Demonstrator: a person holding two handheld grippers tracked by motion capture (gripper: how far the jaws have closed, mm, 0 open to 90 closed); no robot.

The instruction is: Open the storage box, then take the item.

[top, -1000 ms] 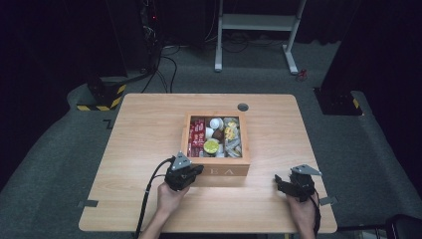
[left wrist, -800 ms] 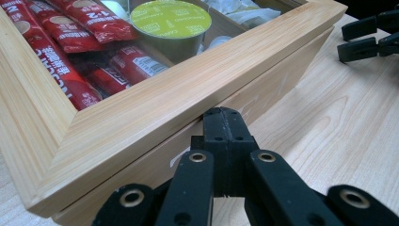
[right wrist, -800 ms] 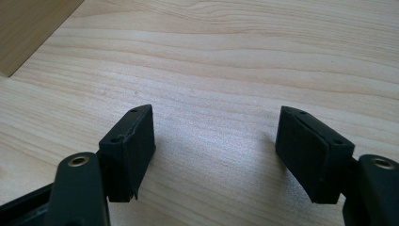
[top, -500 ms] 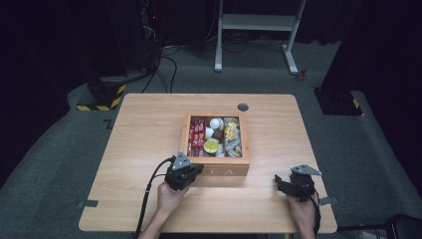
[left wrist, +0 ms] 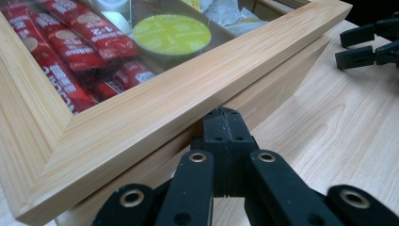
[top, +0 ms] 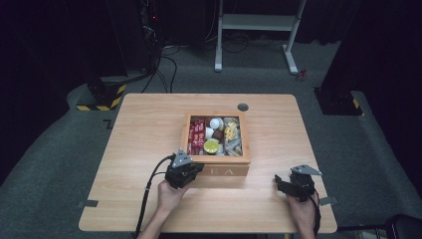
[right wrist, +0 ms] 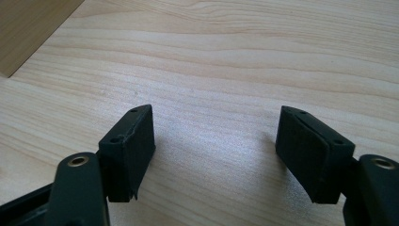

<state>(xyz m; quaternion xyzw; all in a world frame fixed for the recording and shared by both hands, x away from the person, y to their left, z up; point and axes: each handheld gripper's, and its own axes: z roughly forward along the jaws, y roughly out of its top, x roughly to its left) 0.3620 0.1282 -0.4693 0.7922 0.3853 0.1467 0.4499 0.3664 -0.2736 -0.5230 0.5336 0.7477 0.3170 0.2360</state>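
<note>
Wooden box [top: 217, 160]: red sachets [top: 197, 136], yellow-lidded cup [top: 211, 146].

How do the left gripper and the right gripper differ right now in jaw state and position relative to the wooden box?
The left gripper has its jaws shut; the right gripper has its jaws open with nothing between them. The left gripper's tips sit at the wooden box, just under the front edge of its glass-paned lid; the right gripper sits apart from the box, over bare table. Both are black and hand-held.

The wooden box [top: 225, 171] front reads "B A" (red sachets' print illegible).
</note>
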